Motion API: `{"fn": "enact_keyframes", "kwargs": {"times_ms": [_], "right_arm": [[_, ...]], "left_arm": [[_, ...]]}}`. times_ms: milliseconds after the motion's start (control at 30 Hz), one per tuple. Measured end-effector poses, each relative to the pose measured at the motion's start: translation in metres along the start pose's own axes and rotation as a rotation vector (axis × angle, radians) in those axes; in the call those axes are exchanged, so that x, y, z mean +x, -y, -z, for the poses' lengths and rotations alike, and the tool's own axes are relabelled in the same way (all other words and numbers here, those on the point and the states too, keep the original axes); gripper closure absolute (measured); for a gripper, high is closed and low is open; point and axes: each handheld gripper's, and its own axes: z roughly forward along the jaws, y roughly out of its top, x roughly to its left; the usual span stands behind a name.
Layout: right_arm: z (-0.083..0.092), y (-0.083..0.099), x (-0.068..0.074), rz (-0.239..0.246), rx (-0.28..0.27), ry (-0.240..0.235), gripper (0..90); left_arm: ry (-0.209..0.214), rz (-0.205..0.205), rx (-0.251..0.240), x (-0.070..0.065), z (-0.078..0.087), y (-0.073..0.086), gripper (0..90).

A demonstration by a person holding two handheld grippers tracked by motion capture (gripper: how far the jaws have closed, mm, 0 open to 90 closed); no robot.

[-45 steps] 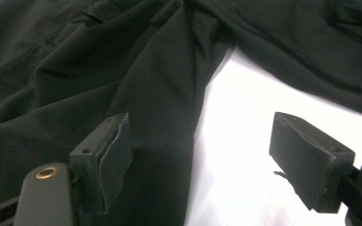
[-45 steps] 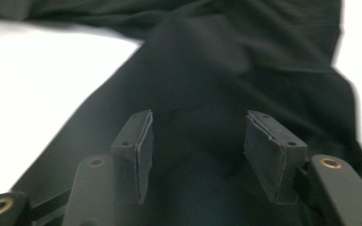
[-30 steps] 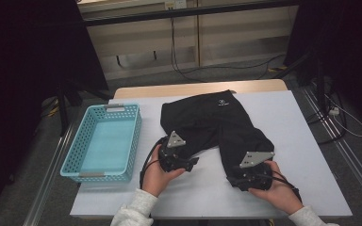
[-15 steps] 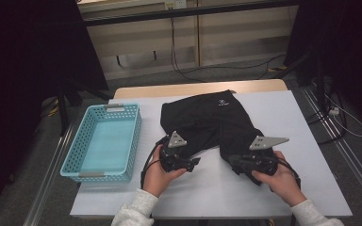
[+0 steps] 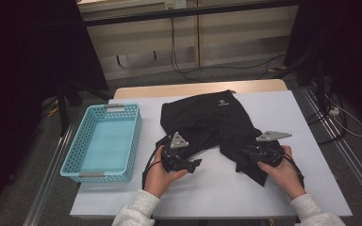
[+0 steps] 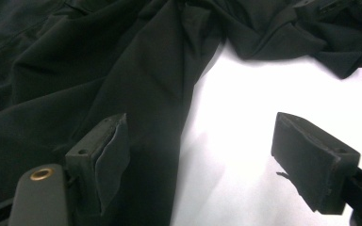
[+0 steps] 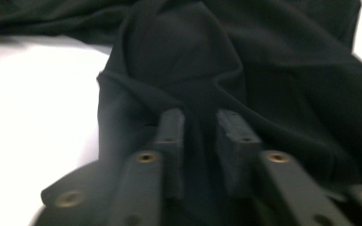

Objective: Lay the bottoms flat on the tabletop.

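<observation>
A black garment (image 5: 212, 117) with two legs lies spread on the white table (image 5: 217, 193). My left gripper (image 5: 196, 163) rests at the hem of the left leg. In the left gripper view its jaws stand wide open (image 6: 202, 136), one pad over the black cloth (image 6: 122, 61), the other over bare table. My right gripper (image 5: 246, 153) lies on the right leg and points left. Its jaws have just been opening; in the right gripper view they (image 7: 200, 120) stand a narrow gap apart, with a raised fold of cloth (image 7: 188, 52) just ahead.
A light blue plastic basket (image 5: 75, 160) stands at the table's left side with nothing in it. Bare white table lies in front of the garment and to its right. Cables and dark stands are on the floor beyond the table.
The right hand has moved away from the table's front edge and slightly right, turning the gripper to point left across the right leg. The left hand has kept still.
</observation>
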Motion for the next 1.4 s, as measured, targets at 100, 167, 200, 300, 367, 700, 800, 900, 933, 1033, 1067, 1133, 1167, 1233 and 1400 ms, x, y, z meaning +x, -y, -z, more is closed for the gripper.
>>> {"fn": "enact_keyframes", "kwargs": {"times_ms": [100, 167, 200, 300, 367, 700, 800, 900, 933, 1033, 1067, 1133, 1167, 1233, 1400], "right_arm": [[0.008, -0.003, 0.001, 0.003, -0.043, -0.001, 58.6], [0.015, -0.006, 0.002, -0.007, -0.067, 0.0, 54.3], [0.018, -0.007, 0.003, -0.006, -0.079, 0.0, 54.4], [0.025, -0.009, 0.01, 0.017, -0.091, -0.02, 55.5], [0.028, -0.008, 0.018, 0.051, -0.086, -0.049, 57.4], [0.014, 0.01, 0.034, 0.128, 0.051, -0.074, 76.5], [0.013, 0.009, 0.035, 0.13, 0.062, -0.111, 88.6], [0.014, 0.003, 0.039, 0.097, 0.032, -0.155, 89.8], [0.016, 0.0, 0.041, 0.086, 0.017, -0.174, 89.9], [0.017, -0.01, 0.05, 0.057, -0.034, -0.25, 90.0], [0.016, -0.013, 0.054, 0.053, -0.041, -0.267, 90.0], [0.012, -0.02, 0.059, 0.041, -0.062, -0.298, 90.0], [0.009, -0.022, 0.062, 0.047, -0.061, -0.305, 89.9], [-0.001, -0.023, 0.066, 0.074, -0.043, -0.286, 82.4], [-0.008, -0.018, 0.071, 0.127, -0.023, -0.221, 60.8]], "left_arm": [[0.005, 0.003, -0.002, -0.001, 0.0, 0.0, 20.0], [0.005, 0.002, -0.009, -0.001, 0.0, -0.001, 20.1], [0.005, 0.001, -0.008, -0.001, 0.0, -0.001, 20.1], [0.006, 0.0, -0.008, -0.001, 0.0, -0.001, 20.1], [0.008, -0.001, -0.007, -0.001, 0.001, -0.002, 20.1], [0.015, -0.002, -0.011, -0.004, 0.0, -0.003, 20.2], [0.016, -0.002, -0.012, -0.004, -0.001, -0.003, 20.2], [0.017, -0.001, -0.01, -0.003, -0.001, -0.003, 20.2], [0.017, 0.0, -0.01, -0.003, -0.001, -0.002, 20.3], [0.02, 0.007, -0.014, -0.003, -0.001, -0.002, 20.3], [0.019, 0.006, -0.015, -0.002, -0.001, -0.002, 20.3], [0.018, 0.009, -0.014, -0.002, -0.001, -0.002, 20.3], [0.018, 0.009, -0.01, -0.002, -0.001, -0.002, 20.3], [0.022, 0.008, -0.007, -0.002, -0.002, -0.001, 20.3], [0.028, 0.003, -0.012, -0.003, -0.002, -0.001, 20.6]]}}
